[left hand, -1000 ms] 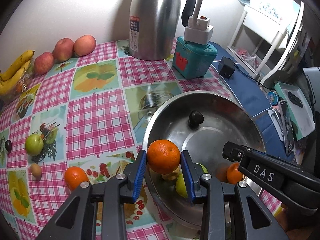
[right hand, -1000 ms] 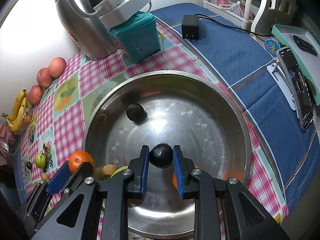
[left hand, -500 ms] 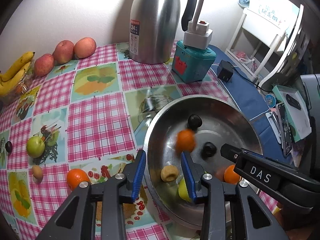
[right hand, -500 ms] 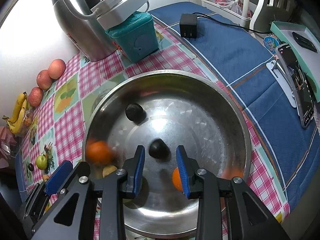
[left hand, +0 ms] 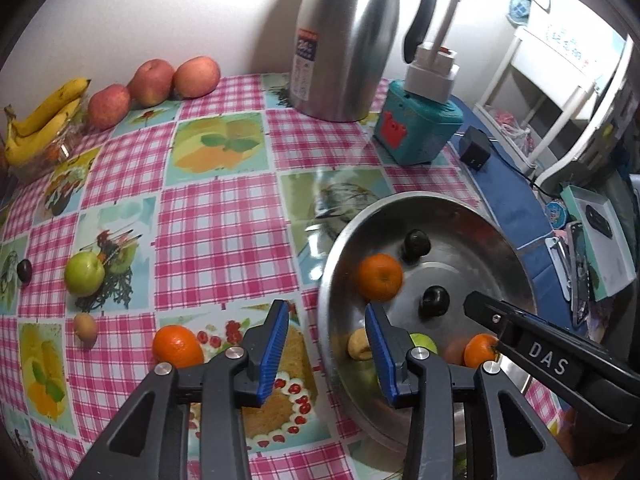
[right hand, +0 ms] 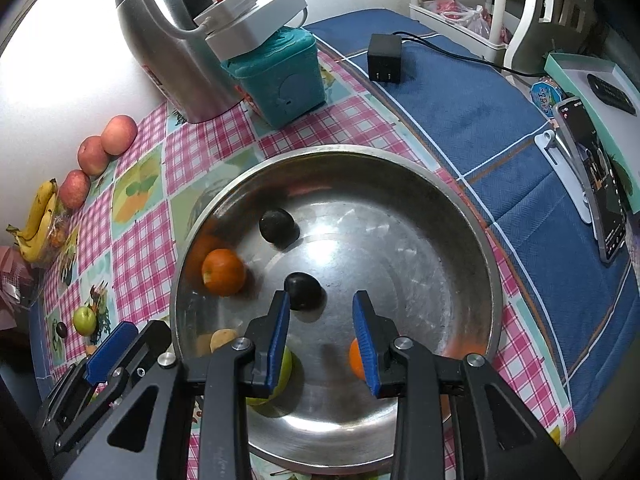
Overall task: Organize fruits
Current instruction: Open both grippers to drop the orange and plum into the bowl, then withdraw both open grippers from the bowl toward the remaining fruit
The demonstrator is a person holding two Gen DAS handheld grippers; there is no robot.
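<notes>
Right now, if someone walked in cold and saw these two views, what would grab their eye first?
Probably the big steel bowl on the checked tablecloth, holding two dark plums, oranges and a green apple partly hidden behind the fingers. Next, both grippers, left and right, hover open and empty over its near edge. Loose fruit waits at the left: an orange, a green apple, red apples and bananas by the wall.
</notes>
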